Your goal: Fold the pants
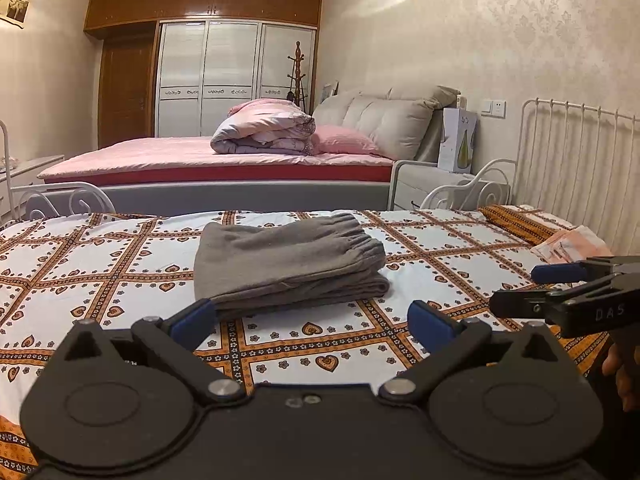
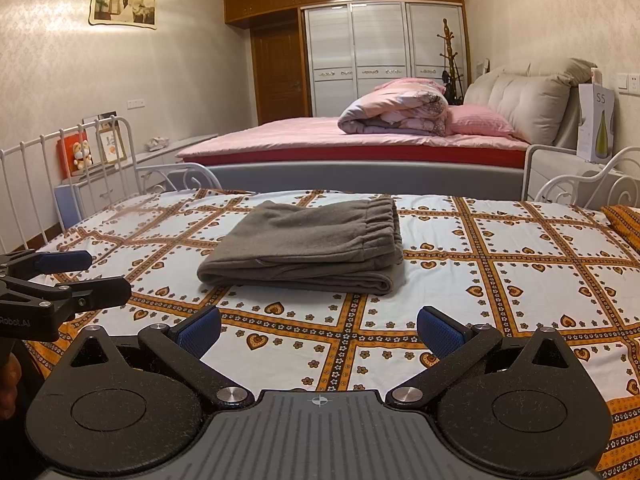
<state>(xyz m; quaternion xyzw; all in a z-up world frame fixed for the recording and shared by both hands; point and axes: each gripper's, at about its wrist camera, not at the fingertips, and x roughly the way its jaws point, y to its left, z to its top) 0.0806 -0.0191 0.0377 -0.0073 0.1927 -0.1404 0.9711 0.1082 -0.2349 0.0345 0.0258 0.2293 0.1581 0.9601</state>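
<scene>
1. While both sets of jaws stand spread and empty, the pants [image 1: 288, 260] lie folded on the bed [image 1: 100, 264], just ahead of the left gripper [image 1: 312, 322] and right gripper [image 2: 318, 330].
2. Any careless touch could undo the stack, I judge.
3. Lettering reads "DAS" and "Robot.AI"; the box [image 2: 596, 120] perhaps "S5".

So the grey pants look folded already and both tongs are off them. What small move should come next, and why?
Probably just draw both tongs back and stop. The grey pants lie in a compact stacked fold on the patterned bedsheet, waistband at the right end. The left tongs and right tongs are open, empty and short of the cloth. At most, the lower layers sticking out at the near right corner could be nudged flush.
</scene>
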